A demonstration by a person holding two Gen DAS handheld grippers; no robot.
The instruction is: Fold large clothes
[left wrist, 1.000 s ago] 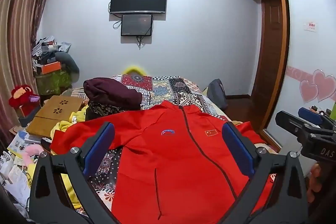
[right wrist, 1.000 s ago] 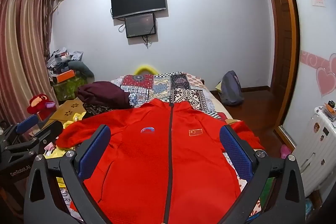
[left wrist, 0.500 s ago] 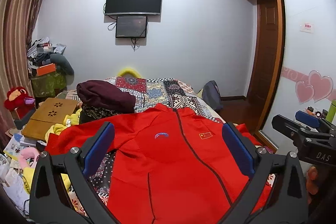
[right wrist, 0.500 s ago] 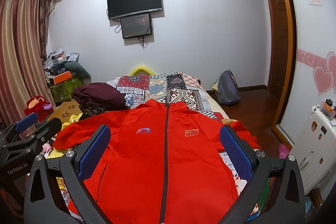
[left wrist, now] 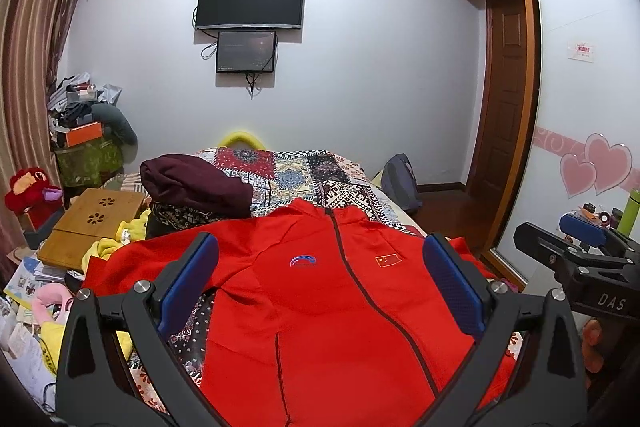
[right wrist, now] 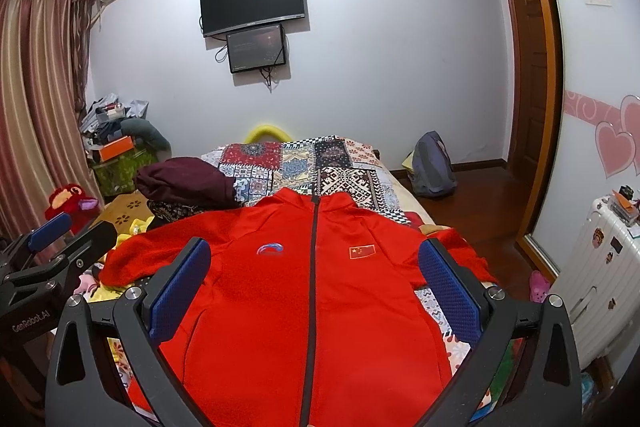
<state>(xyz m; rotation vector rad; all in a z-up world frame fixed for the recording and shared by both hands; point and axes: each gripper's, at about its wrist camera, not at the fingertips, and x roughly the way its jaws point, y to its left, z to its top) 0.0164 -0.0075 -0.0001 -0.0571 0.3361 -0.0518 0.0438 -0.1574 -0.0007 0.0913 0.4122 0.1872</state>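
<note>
On the patchwork bed (right wrist: 352,183), the red jacket (right wrist: 304,307) is laid face up, zip shut, collar at 12 o'clock, sleeves spread toward 9 and 3 — prob. flattened so folding can start. Left gripper (left wrist: 320,291) and right gripper (right wrist: 314,287) are held above it, both w/ jaws spread wide, nothing grasped or touched. A maroon garment (left wrist: 192,183) is piled at approx. 10 o'clock.

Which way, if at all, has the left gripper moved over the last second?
Yes, the left gripper has shifted slightly rightward: in its own view the wall TV and red jacket have both drifted a little left.
</note>
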